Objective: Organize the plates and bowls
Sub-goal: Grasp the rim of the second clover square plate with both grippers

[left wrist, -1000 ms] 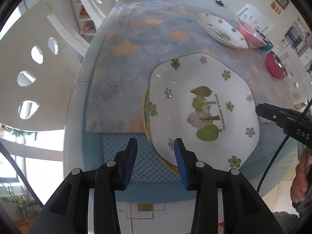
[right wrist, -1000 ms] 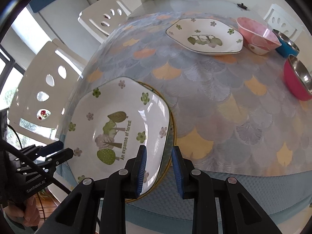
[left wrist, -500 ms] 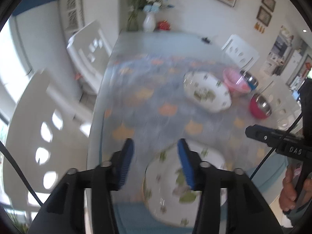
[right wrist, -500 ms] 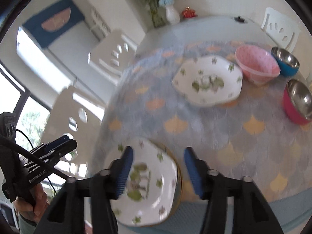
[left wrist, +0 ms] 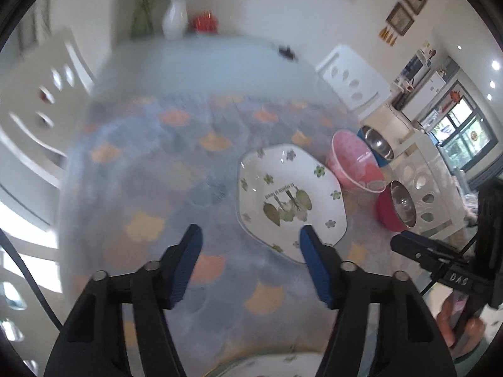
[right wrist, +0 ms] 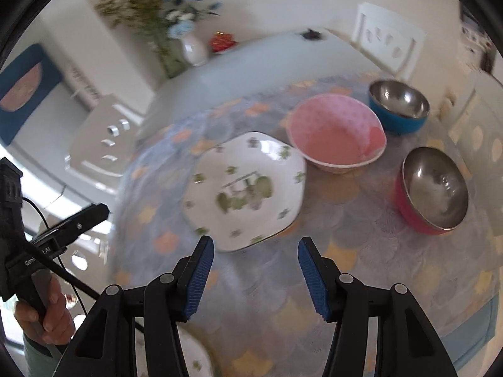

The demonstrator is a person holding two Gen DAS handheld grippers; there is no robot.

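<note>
White floral plate (right wrist: 245, 188) sits flat on the scale-patterned tabletop (right wrist: 361, 251), just beside the pink bowl (right wrist: 336, 132). Left gripper (left wrist: 248, 251) and right gripper (right wrist: 254, 264) both hover above it, spread wide, holding nothing.

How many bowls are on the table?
3. The pink bowl sits right beside the flowered plate. The blue bowl is behind it, farther back. The red bowl stands apart, nearer on the right. Both metal-lined ones look empty; none seems hidden.

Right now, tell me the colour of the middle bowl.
Pink bowl, clearest in the right wrist view.
</note>
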